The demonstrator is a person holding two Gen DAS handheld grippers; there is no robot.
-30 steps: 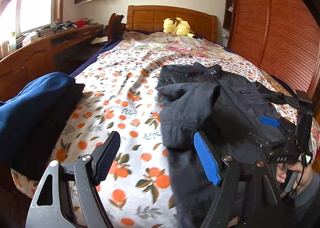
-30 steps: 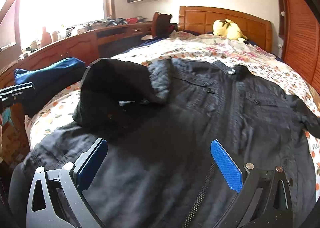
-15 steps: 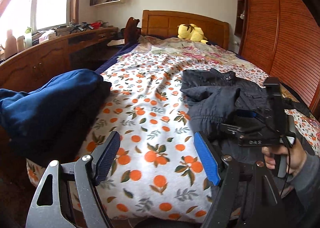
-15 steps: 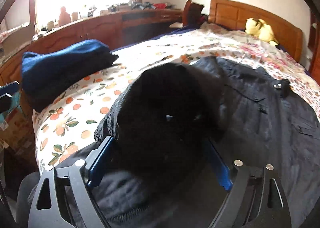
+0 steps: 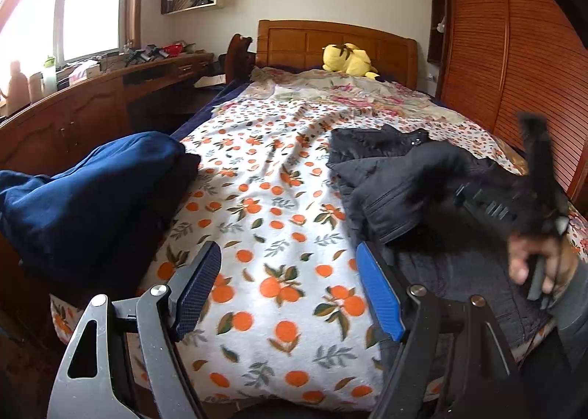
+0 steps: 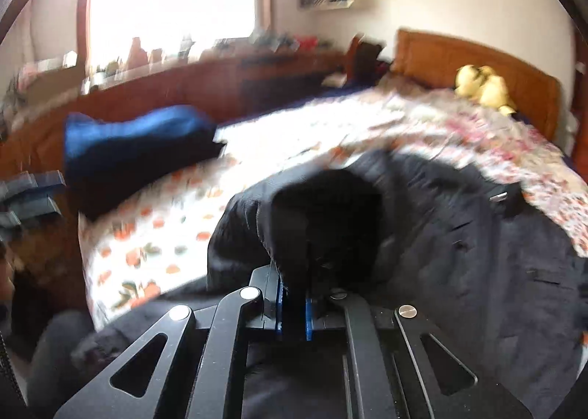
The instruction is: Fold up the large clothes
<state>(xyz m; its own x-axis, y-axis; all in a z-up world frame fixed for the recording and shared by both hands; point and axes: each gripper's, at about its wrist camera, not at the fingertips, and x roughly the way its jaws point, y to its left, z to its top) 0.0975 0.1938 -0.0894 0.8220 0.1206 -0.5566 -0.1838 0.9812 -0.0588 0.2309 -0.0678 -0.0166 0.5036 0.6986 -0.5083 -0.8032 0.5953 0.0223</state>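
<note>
One black jacket [image 5: 397, 183], collar twd headboard [image 5: 336, 38], lengthwise on bed.

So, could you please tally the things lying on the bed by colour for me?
Black: 1, the jacket, pinched by the right tongs
Blue: 1, the bundled garment
Yellow: 1, the plush toy
Total: 3

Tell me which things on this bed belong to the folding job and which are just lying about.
Part of the job:
black jacket
right gripper, shut on its fabric
left gripper, open over the bedspread

Lying about:
blue garment pile
yellow plush toy
</note>
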